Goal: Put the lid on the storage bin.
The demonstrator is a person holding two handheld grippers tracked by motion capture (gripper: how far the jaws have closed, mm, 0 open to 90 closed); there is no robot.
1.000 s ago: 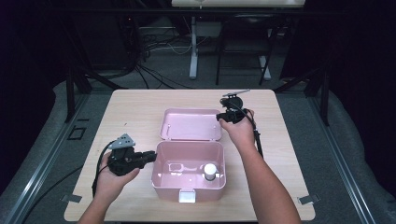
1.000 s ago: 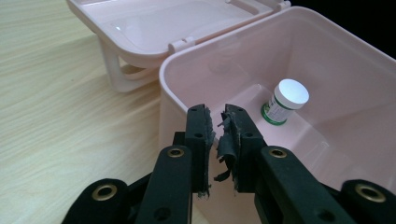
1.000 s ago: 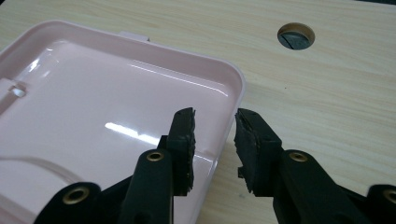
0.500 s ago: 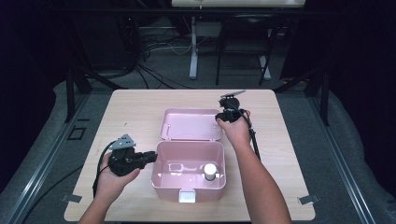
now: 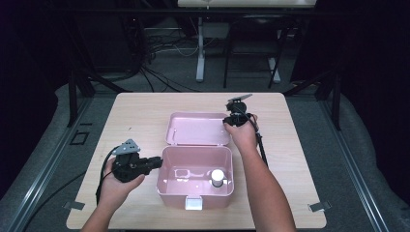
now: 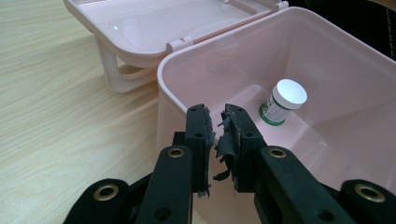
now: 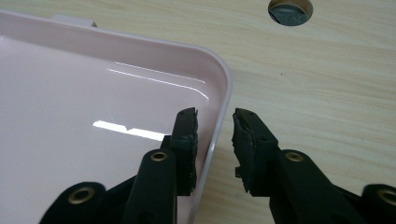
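Here's the pink box [image 5: 196,193] sitting near the front edge of the wooden table [image 5: 135,116], its lid [image 5: 197,128] thrown back flat behind it. Inside, toward the right of the box floor, stands a small bottle [image 5: 218,177] with a white cap, upright. The left gripper [image 5: 153,163] is pressed up to the box's left wall; in the left gripper view its jaws are clamped on the rim of that wall, one pad inside, one outside, the torn pad rubber squeezed against the plastic. That hand is steadying the box. Over on the far side, the right gripper [image 5: 230,121] sits at the lid's right-hand edge. In the right gripper view its jaws straddle the rim of the lid [image 7: 219,93] near the corner, one jaw over the glossy inside, the other over the bare table [image 7: 327,84]. They have just been closing, with the rim between them, yet a gap shows on both sides, so nothing is gripped there. A round cable hole [image 7: 290,10] lies in the tabletop beyond.
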